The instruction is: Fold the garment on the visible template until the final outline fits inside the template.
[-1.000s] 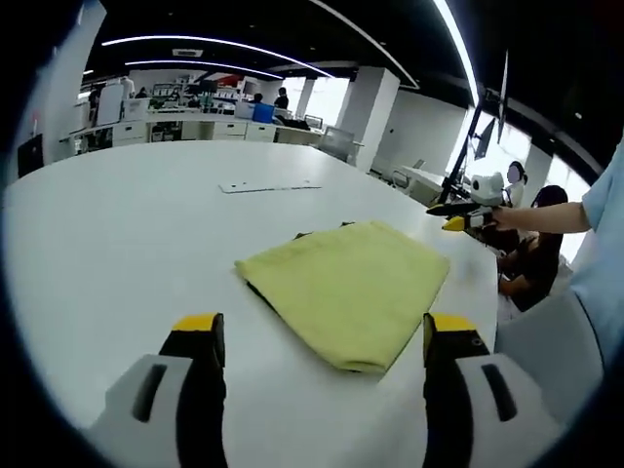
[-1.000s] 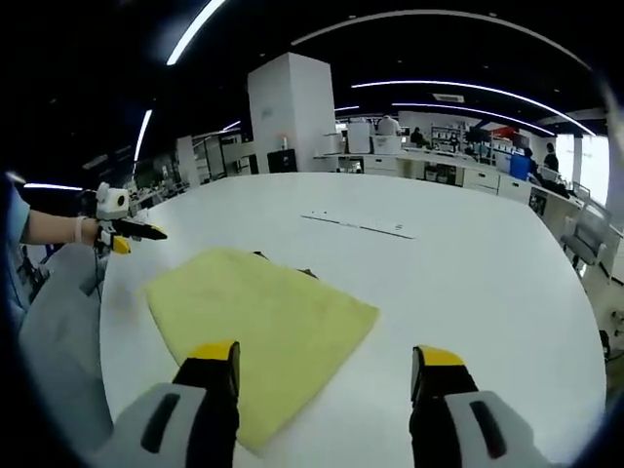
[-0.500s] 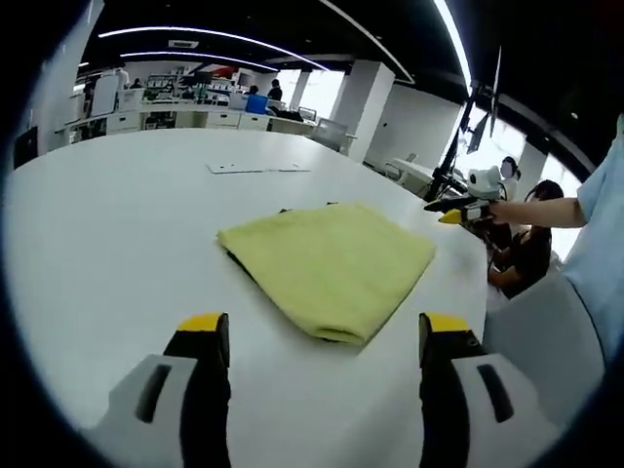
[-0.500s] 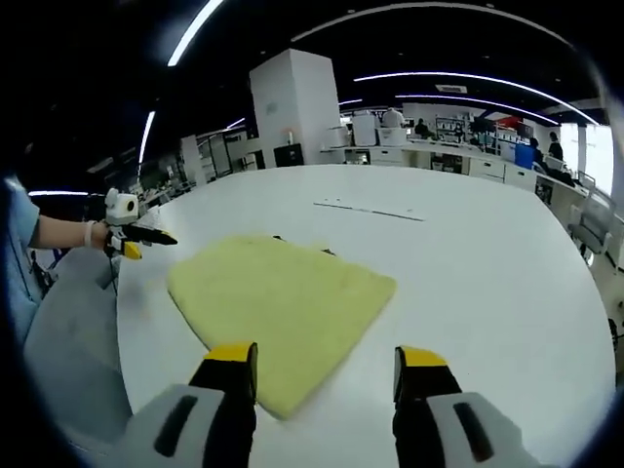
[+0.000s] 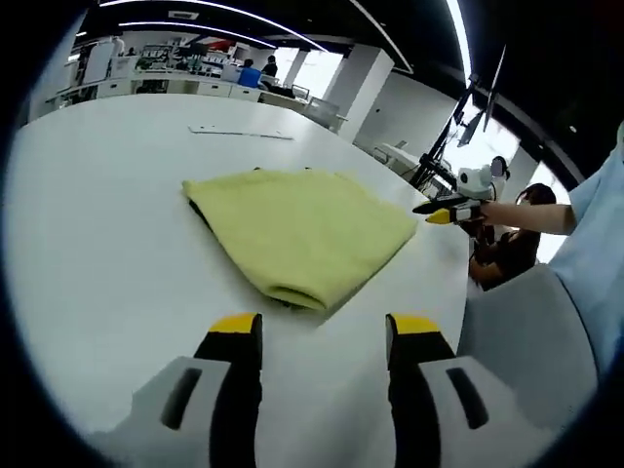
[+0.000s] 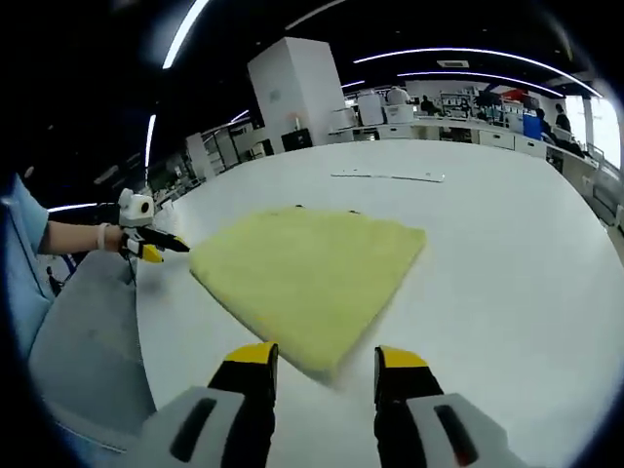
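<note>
Folded yellow garment (image 5: 302, 229) flat on white desk (image 5: 88, 244), dark template edge (image 5: 199, 210) peeking from under one side. Left gripper (image 5: 322, 336) low above desk, just short of garment's near fold, jaws apart, holding nothing. Right gripper (image 6: 325, 363) w/ jaws apart, empty, tips at garment's near corner; contact unclear. Thin flat strip (image 6: 388, 176) lying well beyond garment. Office desks & ceiling light strips in bkgd.
</note>
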